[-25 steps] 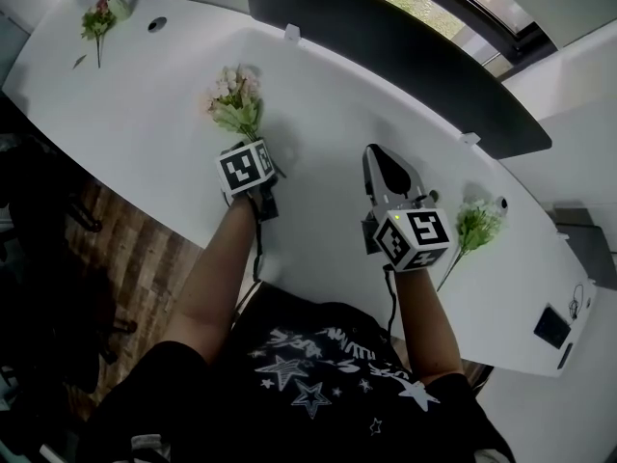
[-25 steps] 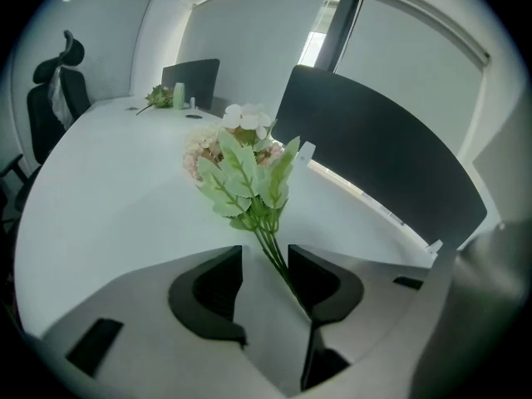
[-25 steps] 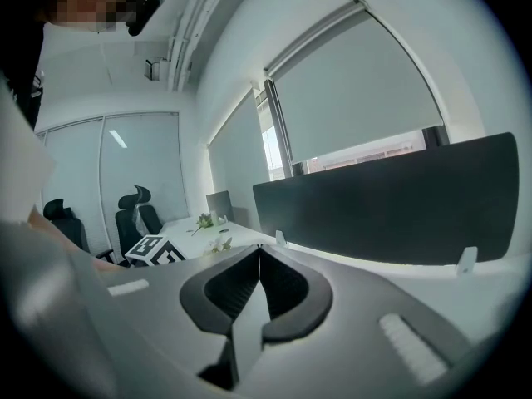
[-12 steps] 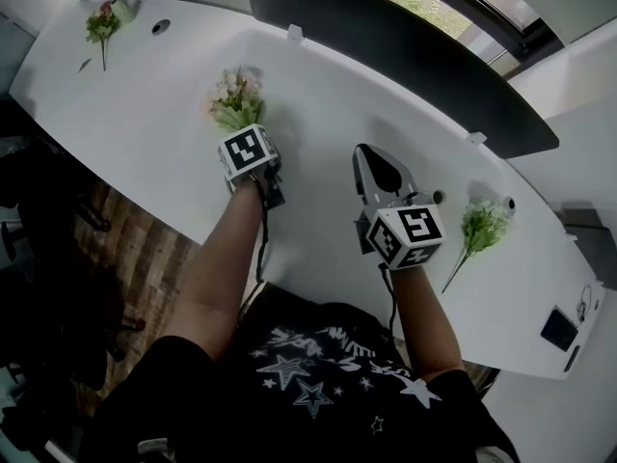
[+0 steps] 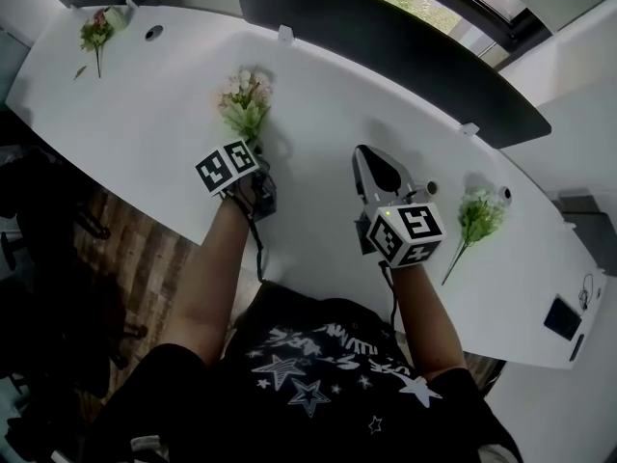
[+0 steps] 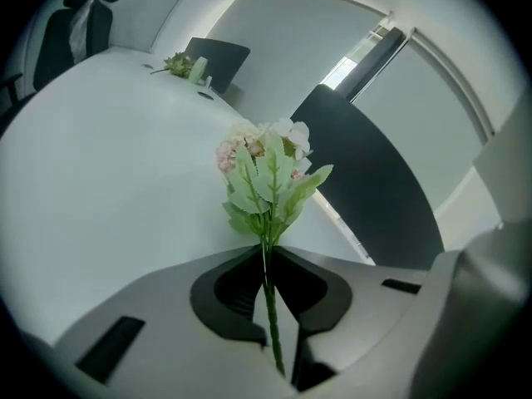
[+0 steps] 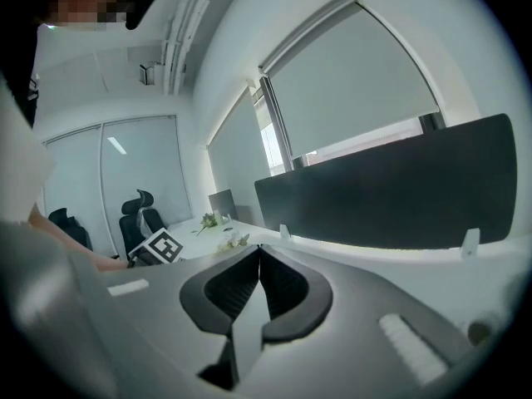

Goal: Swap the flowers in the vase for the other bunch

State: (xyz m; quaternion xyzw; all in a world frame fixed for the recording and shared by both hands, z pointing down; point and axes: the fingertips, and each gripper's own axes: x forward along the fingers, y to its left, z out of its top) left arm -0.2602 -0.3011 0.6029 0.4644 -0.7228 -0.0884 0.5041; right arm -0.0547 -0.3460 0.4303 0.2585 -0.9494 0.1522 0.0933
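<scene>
1. Desk (image 5: 145, 95) is stretching beneath the left gripper (image 6: 268, 254).
2. Right gripper (image 7: 259, 252) is hovering to the left gripper's right, jaws pressed together, empty.
3. Left gripper's jaws are closing on the pink bunch (image 6: 268, 173), stem between them, blooms ahead.

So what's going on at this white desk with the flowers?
A person works at the white desk with a gripper in each hand. The left gripper has the stem of the pink bunch between its jaws, which are closing on it. The right gripper is shut and empty, held over the desk. A white bunch lies untouched to the right, and a third bunch sits at the far left end.
</scene>
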